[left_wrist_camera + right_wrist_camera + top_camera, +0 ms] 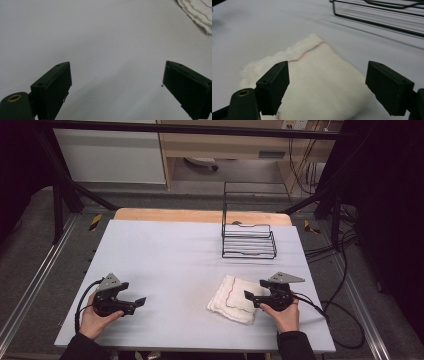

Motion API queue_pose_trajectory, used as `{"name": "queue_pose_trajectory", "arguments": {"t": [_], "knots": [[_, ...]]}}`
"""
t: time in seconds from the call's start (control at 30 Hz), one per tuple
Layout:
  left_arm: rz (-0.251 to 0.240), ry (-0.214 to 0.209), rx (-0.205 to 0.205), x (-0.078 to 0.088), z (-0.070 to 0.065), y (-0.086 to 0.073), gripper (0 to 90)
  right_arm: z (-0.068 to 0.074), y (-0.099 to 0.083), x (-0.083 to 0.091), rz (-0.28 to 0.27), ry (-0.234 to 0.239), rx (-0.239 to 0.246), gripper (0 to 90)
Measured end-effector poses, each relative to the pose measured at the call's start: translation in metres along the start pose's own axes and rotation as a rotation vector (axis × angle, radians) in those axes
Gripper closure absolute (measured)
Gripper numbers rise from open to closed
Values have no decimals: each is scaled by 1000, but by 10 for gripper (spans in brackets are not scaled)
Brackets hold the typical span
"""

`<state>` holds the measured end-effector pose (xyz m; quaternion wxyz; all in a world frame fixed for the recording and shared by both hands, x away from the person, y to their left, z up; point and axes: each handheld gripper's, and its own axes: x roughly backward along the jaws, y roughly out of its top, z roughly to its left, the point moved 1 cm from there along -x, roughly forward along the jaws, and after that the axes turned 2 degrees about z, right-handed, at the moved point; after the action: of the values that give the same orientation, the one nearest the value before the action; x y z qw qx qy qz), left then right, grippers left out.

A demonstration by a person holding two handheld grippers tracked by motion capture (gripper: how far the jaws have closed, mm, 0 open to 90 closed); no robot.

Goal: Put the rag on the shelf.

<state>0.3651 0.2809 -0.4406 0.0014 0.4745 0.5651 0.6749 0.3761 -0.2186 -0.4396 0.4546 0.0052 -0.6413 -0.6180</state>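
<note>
Grey cloth covers the table (165, 265), which stands in a dim workroom with dark framing around it and cables on the floor at the right.

Start at the right gripper (253, 290): its jaws stand wide apart with nothing pressed between them, and in the right gripper view they frame the towel (317, 82) from just above, the pads clear of the fabric. That towel (234, 299) lies folded flat on the near right part of the table, touching or nearly touching the right gripper's tips. It is white, with a thin red and dark stitched line running across the top layer. The left gripper (140, 301) rests over bare table at the near left, well apart from the towel; its jaws are also spread wide and hold nothing, and the left gripper view catches the towel's layered edge (197, 15) at the far corner. Farther back on the right stands a black wire rack (248, 240), empty, well apart from the towel.

As for handling, the towel looks light, soft and limp. It should not slip from the pads, but it will sag and may unfold if lifted by one layer alone. The safer hold is probably at a folded edge or corner, pinching all layers together, low against the table. Nothing about it seems fragile; the risk is a loose fold trailing or snagging on the rack's wires.
</note>
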Motion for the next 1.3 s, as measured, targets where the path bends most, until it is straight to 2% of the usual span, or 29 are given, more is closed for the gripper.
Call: {"name": "queue_pose_trajectory", "arguments": {"t": [0.07,0.13,0.2,0.3,0.37,0.5,0.73,0.93,1.0,1.07,1.2,1.3], "knots": [[-2,2,5,-1,-1,0,84,-9,-3,3,6,-37,-13,196],[2,2,8,-3,-1,0,84,-17,-6,5,15,-70,-50,216],[7,4,0,-4,-2,1,84,-24,-8,6,22,-99,-80,263],[9,2,-2,-6,-3,1,85,-33,-12,5,42,-143,-92,336],[13,1,-6,-7,-3,2,86,-34,-14,4,46,-156,-99,387],[14,-1,-1,-8,-3,1,92,-36,-12,-2,54,-149,-98,473],[12,-7,-1,-8,-4,1,97,-33,-12,-12,104,-120,-104,591],[12,-7,-6,-9,-6,2,101,-34,-11,-13,119,-92,-140,659],[17,-6,-7,-9,-6,3,102,-34,-11,-14,124,-71,-149,721],[15,-5,-3,-11,-7,4,104,-33,-10,-14,129,-61,-161,737],[15,-8,6,-14,-11,7,107,-33,-10,-14,131,-51,-158,782],[20,-7,-2,-16,-17,10,108,-31,-9,-14,130,-63,-138,798]]}}
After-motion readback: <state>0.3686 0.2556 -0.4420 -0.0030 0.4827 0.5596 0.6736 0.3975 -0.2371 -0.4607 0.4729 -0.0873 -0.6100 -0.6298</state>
